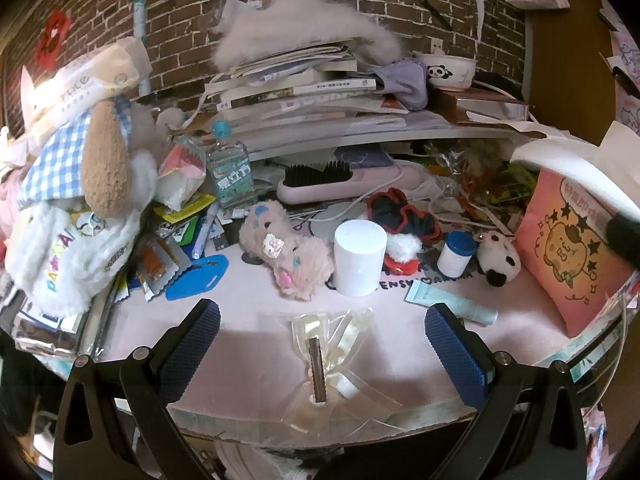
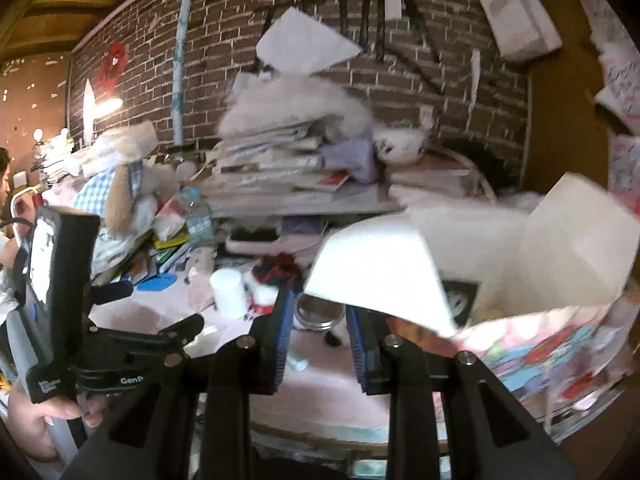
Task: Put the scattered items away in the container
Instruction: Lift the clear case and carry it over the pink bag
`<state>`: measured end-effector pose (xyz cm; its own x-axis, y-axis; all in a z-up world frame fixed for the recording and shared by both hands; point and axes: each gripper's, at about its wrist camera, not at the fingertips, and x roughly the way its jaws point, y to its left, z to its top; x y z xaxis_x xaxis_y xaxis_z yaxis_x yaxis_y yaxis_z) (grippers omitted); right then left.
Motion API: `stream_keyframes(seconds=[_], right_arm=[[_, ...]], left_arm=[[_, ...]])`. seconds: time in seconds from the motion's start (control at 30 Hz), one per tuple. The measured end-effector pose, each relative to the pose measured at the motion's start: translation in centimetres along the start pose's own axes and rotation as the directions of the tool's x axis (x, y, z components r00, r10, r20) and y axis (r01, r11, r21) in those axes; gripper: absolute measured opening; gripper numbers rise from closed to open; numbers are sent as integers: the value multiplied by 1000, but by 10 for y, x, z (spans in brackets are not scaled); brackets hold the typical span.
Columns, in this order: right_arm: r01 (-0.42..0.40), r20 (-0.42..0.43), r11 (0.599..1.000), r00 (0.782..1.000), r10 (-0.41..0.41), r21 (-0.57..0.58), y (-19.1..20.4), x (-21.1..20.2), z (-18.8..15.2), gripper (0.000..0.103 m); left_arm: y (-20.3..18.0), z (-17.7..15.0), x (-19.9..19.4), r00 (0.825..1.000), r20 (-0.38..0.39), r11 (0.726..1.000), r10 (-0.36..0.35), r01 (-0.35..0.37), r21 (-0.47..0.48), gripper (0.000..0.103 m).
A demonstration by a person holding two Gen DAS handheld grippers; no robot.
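Note:
My left gripper point(image 1: 326, 344) is open and low over the pink mat, with a clear bag holding a cream bow clip point(image 1: 320, 356) lying between its fingers, untouched. Beyond it stand a white cylinder point(image 1: 360, 258), a pink plush point(image 1: 286, 254), a small blue-capped bottle point(image 1: 456, 254), a panda plush point(image 1: 498, 258) and a pale tube point(image 1: 452, 302). The pink cartoon box point(image 1: 576, 260) with white flaps stands open at the right. My right gripper point(image 2: 320, 320) hovers beside that box point(image 2: 560, 344), its fingers narrowly apart and holding nothing. The view is blurred.
A tall stack of books and papers point(image 1: 304, 92) with a panda bowl point(image 1: 448, 70) fills the back. A big plush dog point(image 1: 80, 200), sachets and a water bottle point(image 1: 230, 172) crowd the left. A hairbrush point(image 1: 340, 184) and a red-black scrunchie point(image 1: 404, 216) lie mid-table. A hand point(image 2: 36, 420) holds the left gripper.

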<state>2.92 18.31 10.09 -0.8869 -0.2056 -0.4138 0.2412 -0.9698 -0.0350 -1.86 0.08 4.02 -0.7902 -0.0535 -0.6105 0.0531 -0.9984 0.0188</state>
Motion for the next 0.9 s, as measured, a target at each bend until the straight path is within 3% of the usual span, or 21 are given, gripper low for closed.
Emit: stream_keyframes(seconds=[0.43,0.77,0.9], right_arm=[[19,59,1000,998,-17,-24,-12,-34,32,24],[94,164,995,982,-90,-15,-29,-58,60,24],[164,147,986,976,-161,-8,-41,-54,70,24]], left_arm=[[-12,11,-4,1000,13,1000,-10,9,26,103],[-15,14,-6,1000,20,999,-12,12,31,103],[-16,14,-7,1000,17,999,-13,13,35,103]])
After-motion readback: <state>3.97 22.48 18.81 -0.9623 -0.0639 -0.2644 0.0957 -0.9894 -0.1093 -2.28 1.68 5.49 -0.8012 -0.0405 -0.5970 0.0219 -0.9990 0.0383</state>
